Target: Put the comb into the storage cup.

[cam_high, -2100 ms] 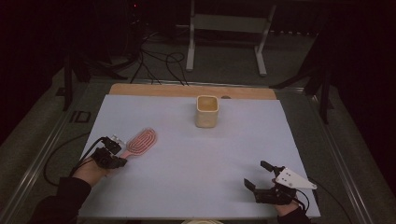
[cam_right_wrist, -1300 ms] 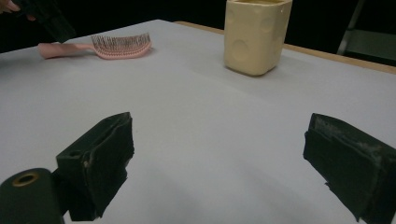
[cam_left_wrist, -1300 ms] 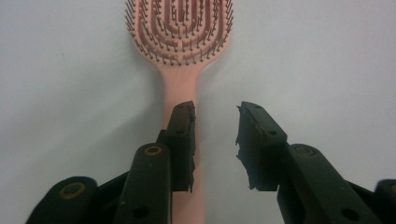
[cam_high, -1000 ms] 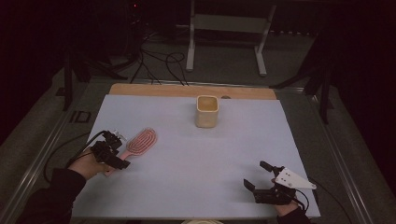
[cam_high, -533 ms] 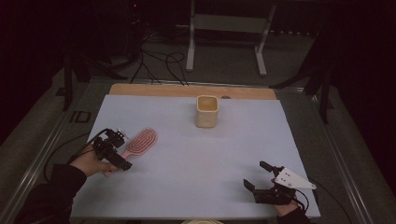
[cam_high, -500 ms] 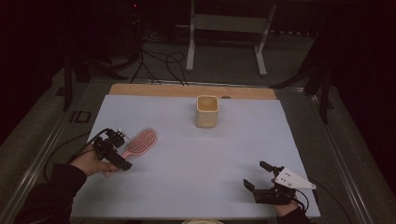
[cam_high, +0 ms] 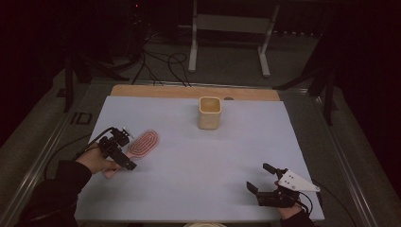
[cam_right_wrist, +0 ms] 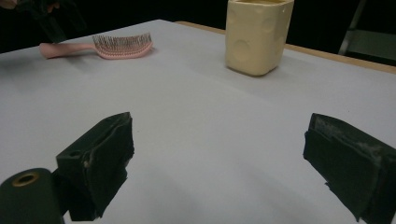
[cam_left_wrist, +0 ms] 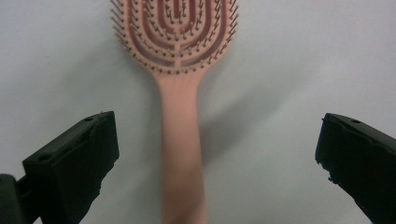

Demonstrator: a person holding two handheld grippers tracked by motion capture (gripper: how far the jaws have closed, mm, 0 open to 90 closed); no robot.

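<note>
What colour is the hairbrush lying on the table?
Pink. The hairbrush shows best in the left gripper view, lying bristles up.

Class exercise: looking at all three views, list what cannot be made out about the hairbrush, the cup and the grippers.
- Hairbrush: left gripper view's edges cut off its head top and handle end.
- Cup: right gripper view's top edge crops its rim; its contents are hidden.
- Left gripper: high view too dark and small for detail.

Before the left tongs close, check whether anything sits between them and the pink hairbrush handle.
Nothing visible does. The left tongs have just been opening and now stand wide, with the pink hairbrush handle lying on the bare table between the jaws, untouched by either pad.
</note>
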